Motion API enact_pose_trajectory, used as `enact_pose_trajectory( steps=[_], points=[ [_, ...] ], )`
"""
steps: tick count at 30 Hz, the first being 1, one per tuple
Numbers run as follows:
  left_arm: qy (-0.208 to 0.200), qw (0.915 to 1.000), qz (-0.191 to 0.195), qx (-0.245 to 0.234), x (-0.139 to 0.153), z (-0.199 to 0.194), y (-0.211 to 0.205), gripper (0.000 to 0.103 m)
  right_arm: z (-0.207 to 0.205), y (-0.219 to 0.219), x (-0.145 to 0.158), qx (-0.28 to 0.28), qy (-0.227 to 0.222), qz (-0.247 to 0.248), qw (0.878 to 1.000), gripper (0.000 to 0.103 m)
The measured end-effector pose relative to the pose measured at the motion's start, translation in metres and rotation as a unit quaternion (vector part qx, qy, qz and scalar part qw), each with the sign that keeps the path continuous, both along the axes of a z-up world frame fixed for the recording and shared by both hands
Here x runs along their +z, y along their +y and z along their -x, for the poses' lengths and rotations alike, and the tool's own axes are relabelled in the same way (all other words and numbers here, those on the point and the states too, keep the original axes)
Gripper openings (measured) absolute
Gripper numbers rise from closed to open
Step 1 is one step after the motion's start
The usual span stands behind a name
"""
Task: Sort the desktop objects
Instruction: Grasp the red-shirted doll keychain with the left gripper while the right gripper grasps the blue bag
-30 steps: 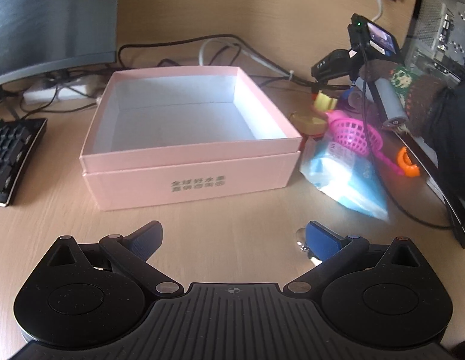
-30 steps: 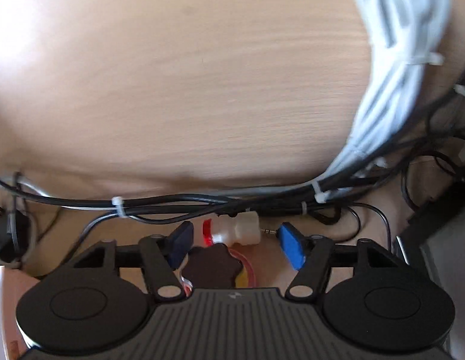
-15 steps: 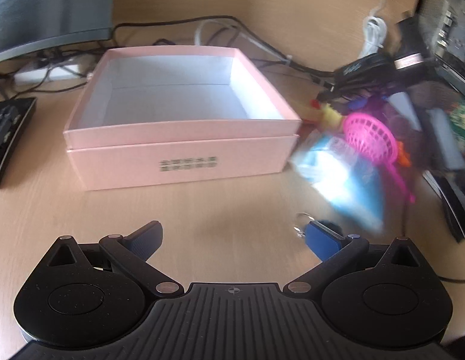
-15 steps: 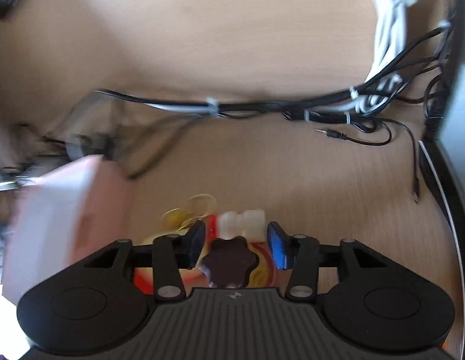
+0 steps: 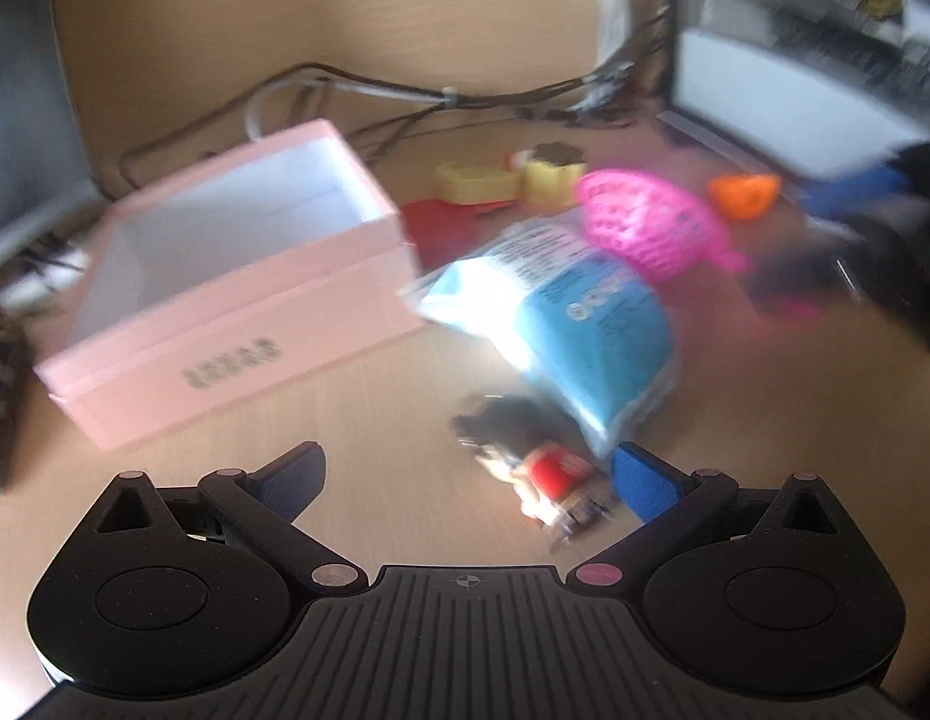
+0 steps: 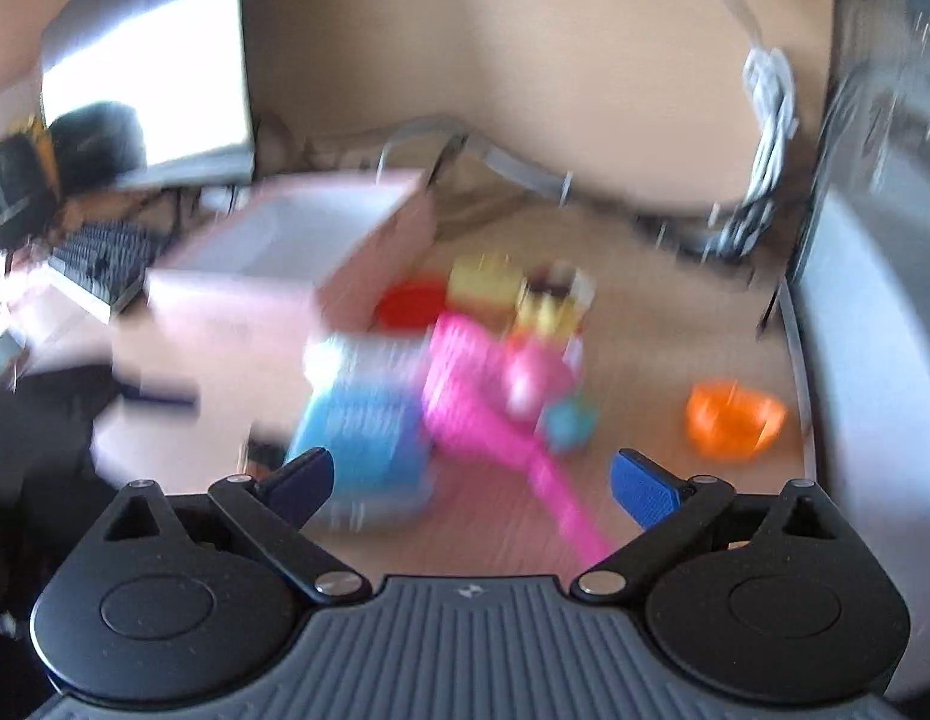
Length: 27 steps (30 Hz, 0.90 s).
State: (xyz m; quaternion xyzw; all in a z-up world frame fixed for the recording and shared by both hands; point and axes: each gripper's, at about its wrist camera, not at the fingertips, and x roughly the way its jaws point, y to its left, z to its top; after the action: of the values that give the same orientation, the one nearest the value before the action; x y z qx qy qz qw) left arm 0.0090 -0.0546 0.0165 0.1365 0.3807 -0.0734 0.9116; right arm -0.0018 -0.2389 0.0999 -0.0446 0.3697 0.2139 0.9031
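Both views are motion-blurred. An open pink box [image 5: 225, 294] sits on the desk, empty inside; it also shows in the right wrist view [image 6: 273, 276]. Right of it lie a blue-and-white packet [image 5: 573, 312], a pink mesh scoop [image 5: 651, 222], an orange piece [image 5: 744, 195], yellow toys [image 5: 513, 180] and a red piece [image 5: 435, 222]. A small keychain with a red part [image 5: 543, 468] lies just before my left gripper [image 5: 465, 474], which is open and empty. My right gripper [image 6: 471, 474] is open and empty, above the packet [image 6: 369, 420] and scoop [image 6: 483, 396].
Cables [image 5: 405, 96] run along the back of the desk. A monitor [image 5: 21, 120] stands at the left and a keyboard [image 5: 0, 396] at the left edge. A computer case [image 5: 813, 60] stands at the right, also seen in the right wrist view [image 6: 873, 300].
My right gripper has opened, let go of the small toy bottle and pulled back from the pile. My left gripper has swung right, bringing the packet and keychain nearer.
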Motion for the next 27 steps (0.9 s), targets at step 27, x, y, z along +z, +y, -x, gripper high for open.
enact_pose_trajectory(
  steps=[27],
  points=[
    [-0.013,0.9882,0.074,0.133,0.033,0.044,0.073,0.103,-0.012,0.044,-0.013,0.019,0.0,-0.018,1.0,0.086]
  ],
)
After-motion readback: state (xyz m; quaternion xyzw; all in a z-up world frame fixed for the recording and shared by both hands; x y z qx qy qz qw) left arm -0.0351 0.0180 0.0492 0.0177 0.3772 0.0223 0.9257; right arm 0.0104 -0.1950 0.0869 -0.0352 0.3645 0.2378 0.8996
